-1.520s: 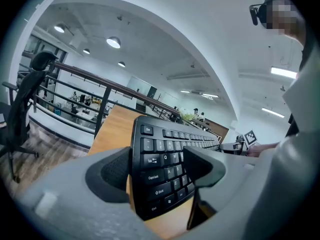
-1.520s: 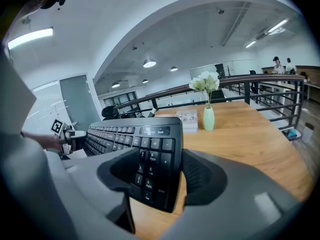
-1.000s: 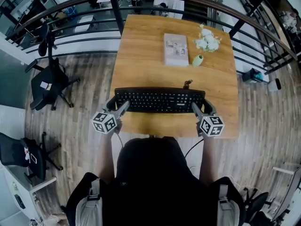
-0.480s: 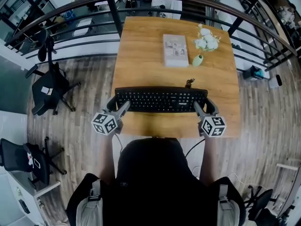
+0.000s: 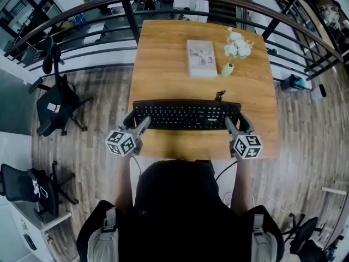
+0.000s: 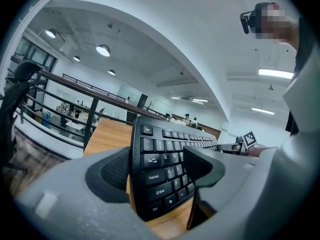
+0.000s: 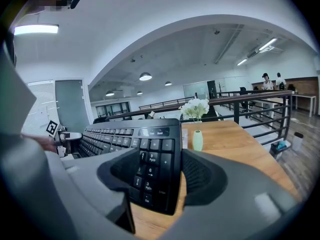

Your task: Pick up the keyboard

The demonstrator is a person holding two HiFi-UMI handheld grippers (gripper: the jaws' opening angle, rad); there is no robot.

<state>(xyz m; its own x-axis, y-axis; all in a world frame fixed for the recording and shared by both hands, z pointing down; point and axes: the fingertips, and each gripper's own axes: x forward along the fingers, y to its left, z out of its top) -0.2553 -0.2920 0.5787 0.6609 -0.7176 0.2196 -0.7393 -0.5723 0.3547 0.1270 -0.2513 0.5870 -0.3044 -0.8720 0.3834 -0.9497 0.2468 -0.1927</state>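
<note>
A black keyboard (image 5: 185,115) lies across the near part of the wooden table (image 5: 163,53). My left gripper (image 5: 133,119) is shut on its left end, and my right gripper (image 5: 238,120) is shut on its right end. In the left gripper view the keyboard (image 6: 165,169) sits between the two dark pads of the left gripper (image 6: 157,170), with the Tab and Caps Lock keys nearest. In the right gripper view the number-pad end of the keyboard (image 7: 150,154) is clamped in the right gripper (image 7: 161,176). I cannot tell whether the keyboard rests on the wood or hangs just above it.
Behind the keyboard lie a book (image 5: 202,58), a small green vase (image 5: 228,69) with white flowers (image 5: 238,45), and a small dark object (image 5: 220,96). A dark railing (image 5: 109,15) curves round the table's far side. Office chairs (image 5: 57,100) stand at the left.
Both grippers have stayed clamped on the keyboard's ends. The whole scene has shifted only slightly in the head view.
</note>
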